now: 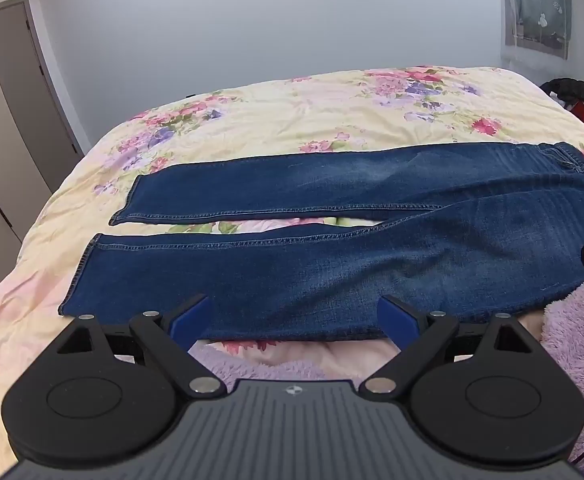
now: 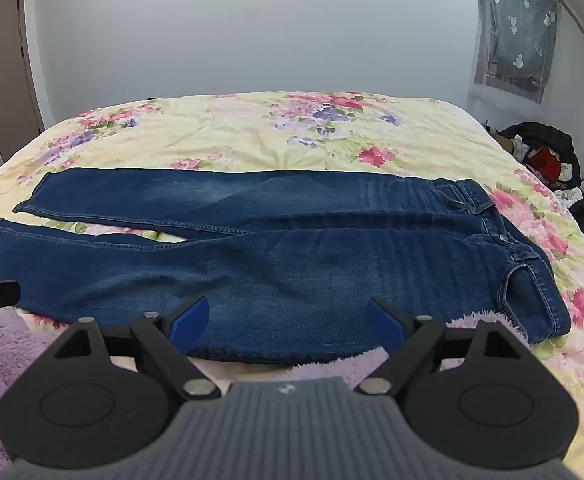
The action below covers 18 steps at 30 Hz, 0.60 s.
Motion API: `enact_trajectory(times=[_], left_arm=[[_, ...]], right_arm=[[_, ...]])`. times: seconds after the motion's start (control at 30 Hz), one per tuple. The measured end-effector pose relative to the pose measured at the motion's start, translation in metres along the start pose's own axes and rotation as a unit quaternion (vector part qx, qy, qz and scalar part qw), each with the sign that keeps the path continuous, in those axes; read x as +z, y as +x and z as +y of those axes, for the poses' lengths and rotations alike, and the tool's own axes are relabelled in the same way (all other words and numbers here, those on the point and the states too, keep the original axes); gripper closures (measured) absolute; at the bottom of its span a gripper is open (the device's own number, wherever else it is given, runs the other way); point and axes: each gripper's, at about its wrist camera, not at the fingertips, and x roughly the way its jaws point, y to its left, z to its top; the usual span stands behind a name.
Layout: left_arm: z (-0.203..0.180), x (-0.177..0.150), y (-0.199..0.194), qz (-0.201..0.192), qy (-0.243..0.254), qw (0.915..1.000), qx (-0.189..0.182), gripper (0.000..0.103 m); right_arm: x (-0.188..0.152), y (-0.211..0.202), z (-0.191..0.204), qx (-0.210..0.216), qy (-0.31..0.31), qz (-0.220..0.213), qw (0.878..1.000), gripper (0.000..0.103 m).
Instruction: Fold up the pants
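Fingers [image 1: 189, 316] of both grippers spread above unfolded jeans [image 2: 292, 248].

Bare floral bedspread [image 2: 251, 136] lies open beyond the jeans [image 2: 292, 240]; clothes pile [image 2: 548, 156] crowds its right edge.

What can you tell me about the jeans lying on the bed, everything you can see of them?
The jeans are dark blue denim with lighter faded patches on the thighs and pale stitching along seams and hems. They lie flat and unfolded across the floral bedspread, waistband with its button to the right, legs running left, slightly parted so bedspread shows between them. The near edge rests partly on a fuzzy purple blanket. Both grippers hover open at that near edge; neither holds the fabric.
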Motion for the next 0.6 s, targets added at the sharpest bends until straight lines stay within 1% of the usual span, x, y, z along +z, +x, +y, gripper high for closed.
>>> enact_trajectory(times=[0.3,0.33,0.6], left_arm=[[-0.0004,-0.0006,-0.0002,0.005,-0.001,1.0000,0.000,0.000],[-0.0005,-0.0007,-0.0006,0.004,-0.001,1.0000,0.000,0.000],[0.0005,0.0009,-0.0003,0.005,-0.001,1.0000,0.000,0.000]], right_arm=[[0.0004,0.0023,0.0008,-0.001,0.000,0.006,1.000,0.021],[0.0007,-0.0001,0.0000,-0.001,-0.001,0.001,1.000,0.021],[0.0013,0.0000,-0.0001,-0.001,-0.001,0.001,1.000,0.021]])
